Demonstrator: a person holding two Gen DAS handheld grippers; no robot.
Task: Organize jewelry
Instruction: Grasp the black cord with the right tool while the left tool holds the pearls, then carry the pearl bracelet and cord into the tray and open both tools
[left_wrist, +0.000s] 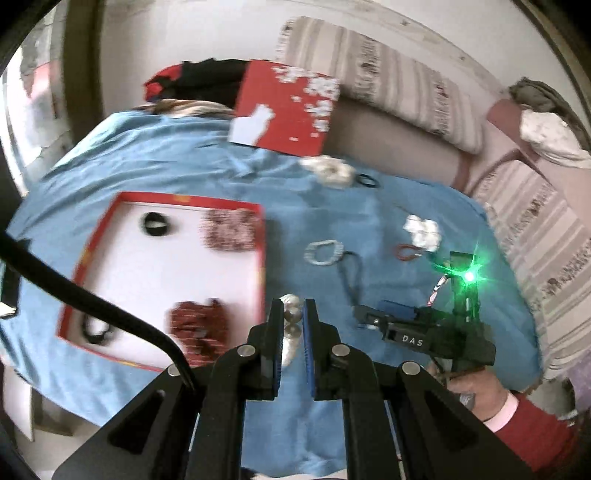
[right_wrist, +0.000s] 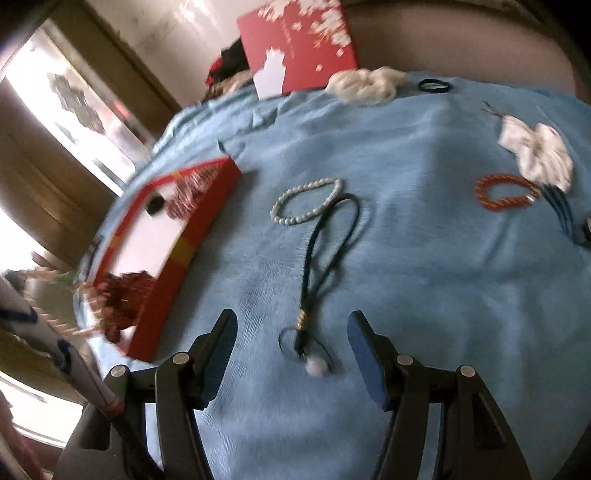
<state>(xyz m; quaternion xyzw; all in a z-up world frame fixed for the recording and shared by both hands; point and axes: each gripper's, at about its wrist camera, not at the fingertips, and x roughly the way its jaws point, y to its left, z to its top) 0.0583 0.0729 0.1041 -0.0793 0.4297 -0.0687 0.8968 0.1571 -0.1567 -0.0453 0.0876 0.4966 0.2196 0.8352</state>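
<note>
Left gripper (left_wrist: 293, 314) pinches a silvery beaded piece (left_wrist: 290, 334) low centre beside the red box (left_wrist: 258, 236), while the right gripper (right_wrist: 291, 325), spread wide, hovers over the black cord necklace (right_wrist: 325, 243) mid-frame.

My left gripper (left_wrist: 293, 314) is matte black, with angular linkage arms, round silver pivot pins and blue pads lining its jaws; a black cable curves off toward nine o'clock. My right gripper (right_wrist: 291, 332) matches it; in the left wrist view its body bears white "DAS" lettering and a green light. I wear a red sleeve (left_wrist: 532, 428) with a pale cuff.
</note>
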